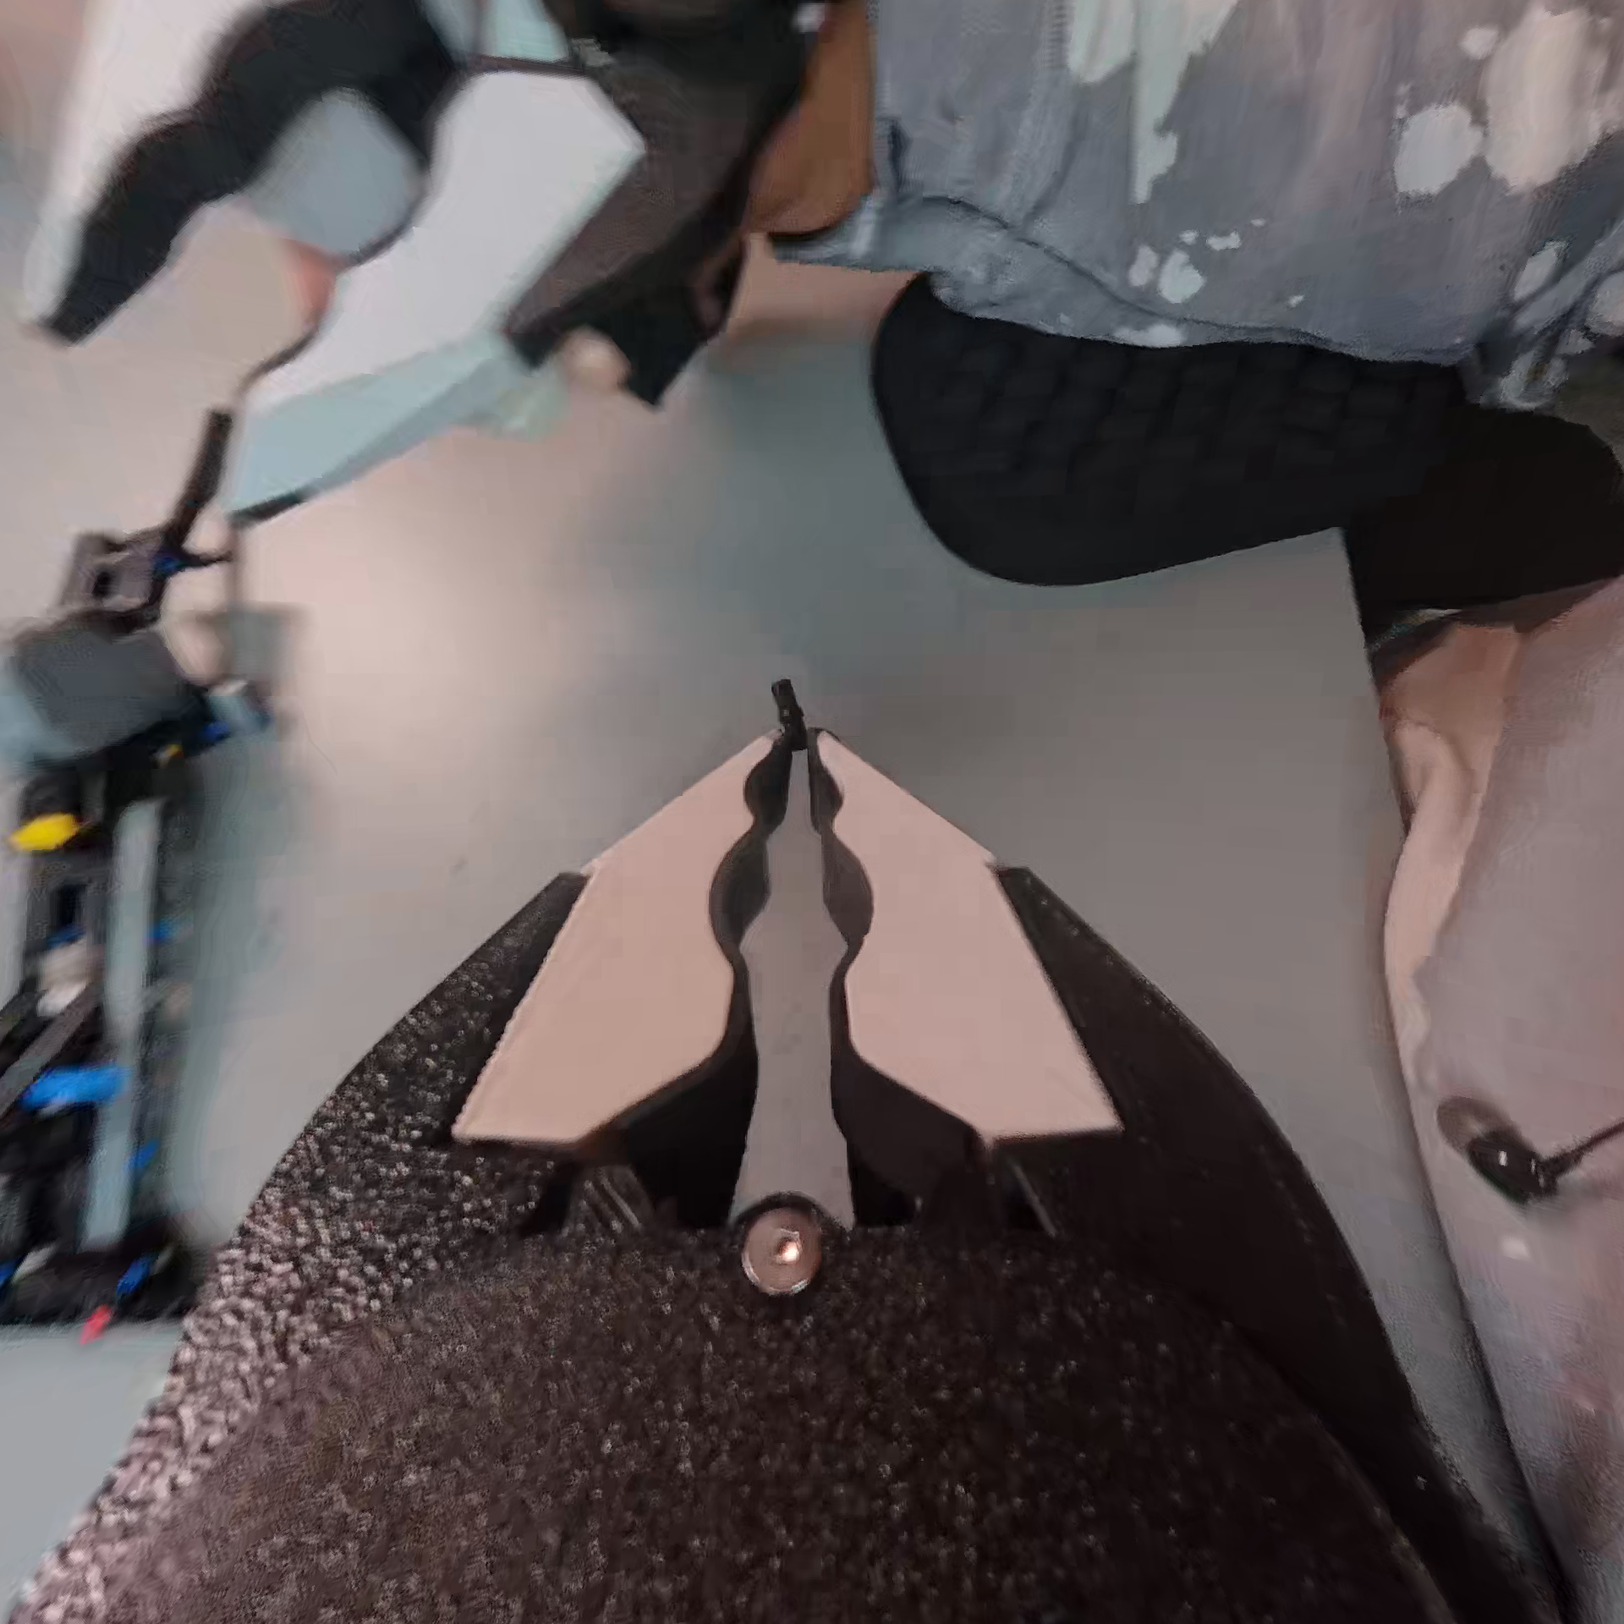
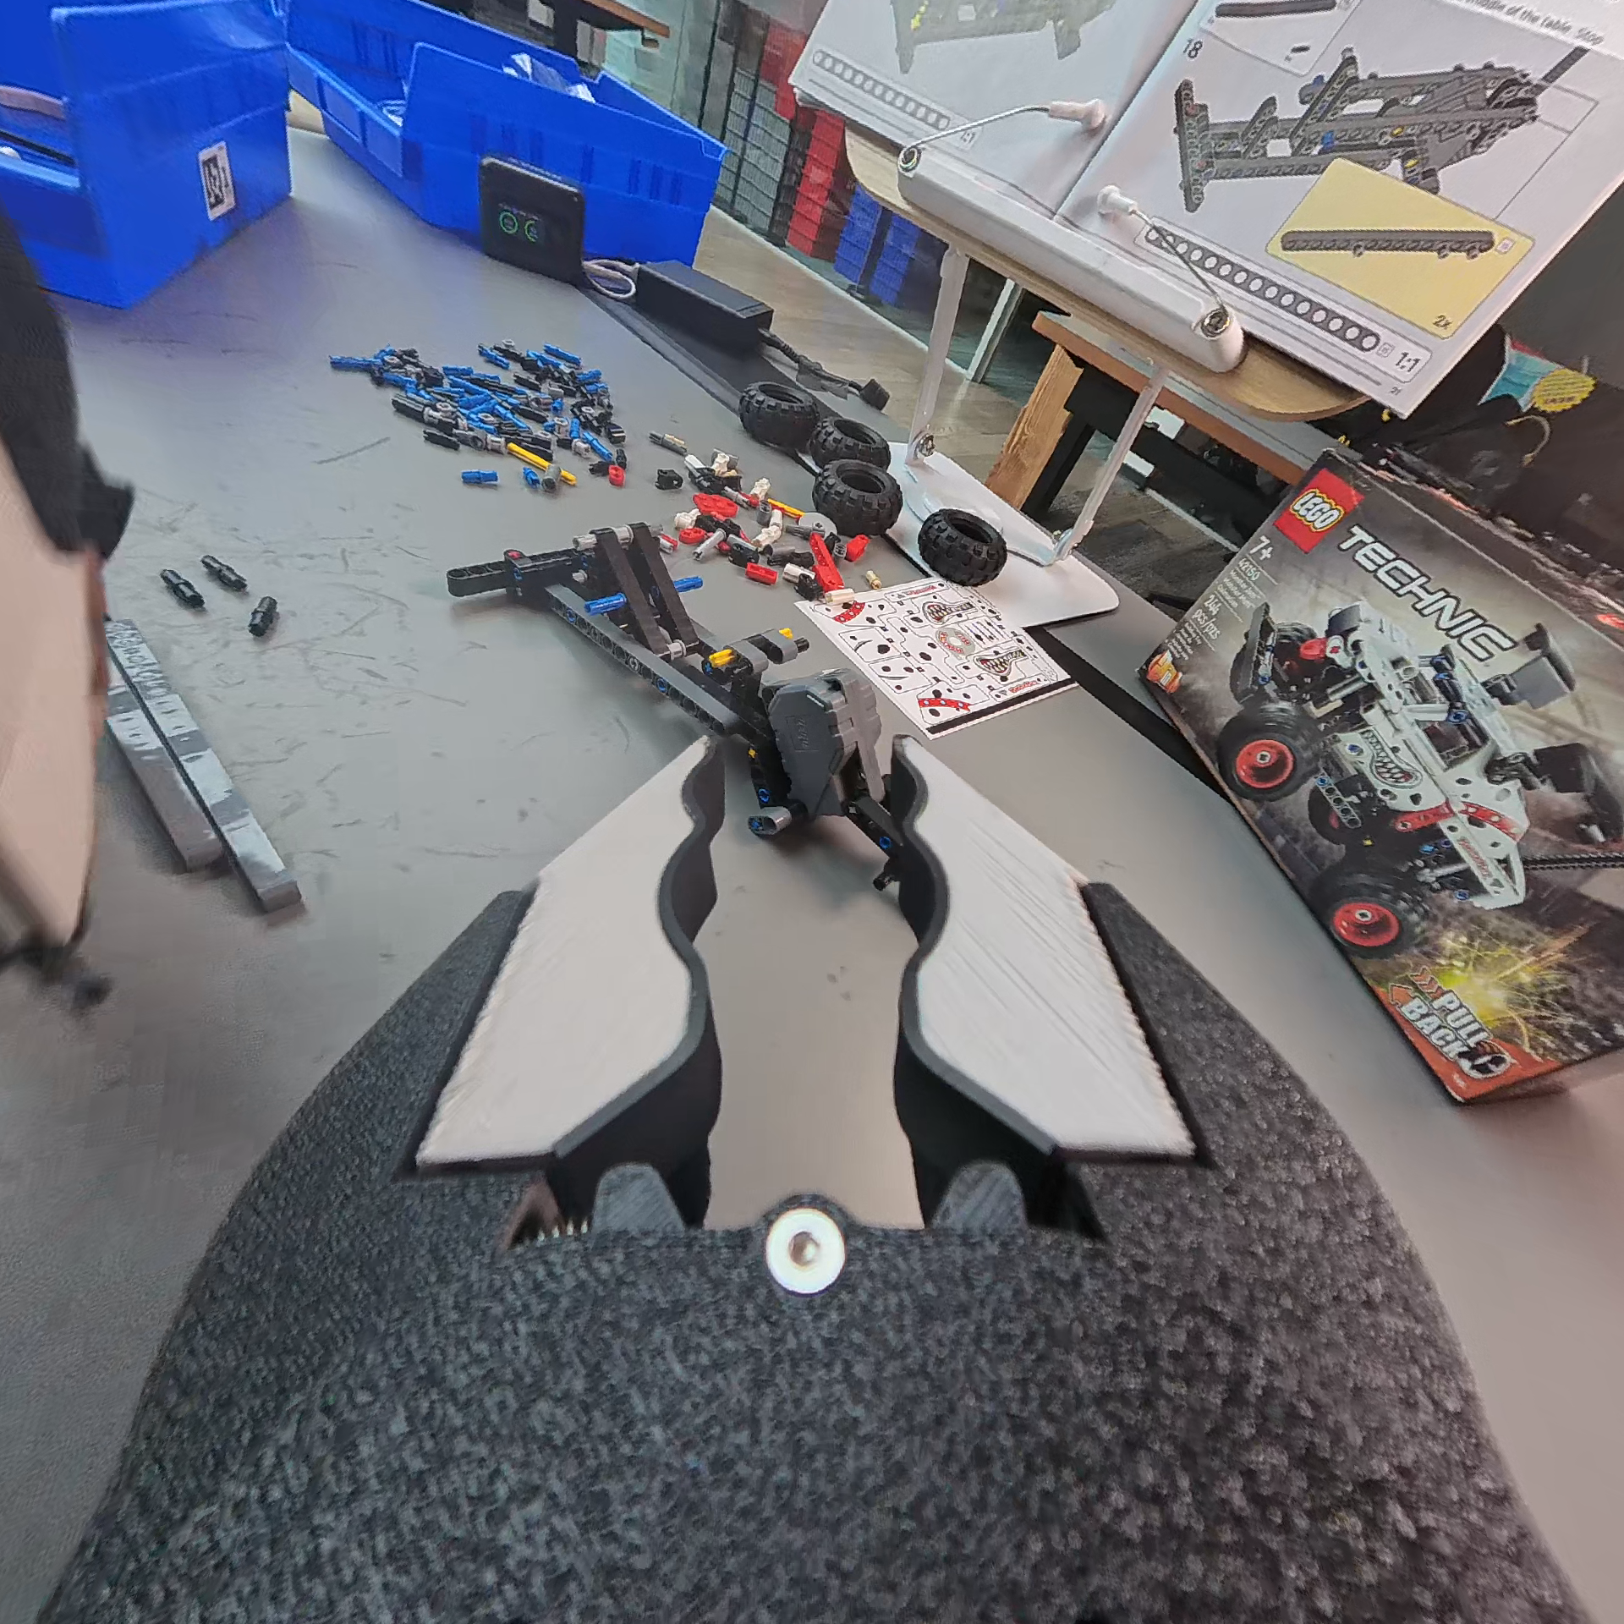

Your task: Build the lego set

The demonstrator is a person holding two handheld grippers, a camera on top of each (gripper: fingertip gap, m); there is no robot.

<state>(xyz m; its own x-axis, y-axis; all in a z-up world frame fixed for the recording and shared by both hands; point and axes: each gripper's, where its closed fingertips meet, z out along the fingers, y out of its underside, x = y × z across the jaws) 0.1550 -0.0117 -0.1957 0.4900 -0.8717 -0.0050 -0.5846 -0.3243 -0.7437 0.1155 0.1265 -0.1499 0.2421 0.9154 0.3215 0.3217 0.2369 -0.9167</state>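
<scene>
Right tongs (image 2: 804, 773): spread wide on either side of the near end of the build, the right finger about touching it; nothing clamped.
Left tongs (image 1: 795, 738): nearly closed, pinching a tiny black plastic connector pin (image 1: 788, 707) at the very tips, held above the grey counter (image 1: 1054, 747).
Partly built dark-grey beam chassis with a grey motor block (image 2: 822, 729): lies on the counter, its near end between the right fingers, its long beam running far-left.
Handling, chassis: judged light and stiff, but its pinned joints could pop apart under twist; the solid motor block looks the safest place to hold.
Handling, pin: very light, smooth and easily dropped; best gripped across its middle collar.
Three loose black pins (image 2: 220, 589): left, mid-distance.
Sticker sheet (image 2: 940, 655): just right of the chassis.
Four black rubber tyres (image 2: 857, 492): farther, beside a scatter of small blue, black and red parts (image 2: 501, 413).
Printed set box (image 2: 1406, 773): right.
Blue plastic bins (image 2: 492, 123): far left.
</scene>
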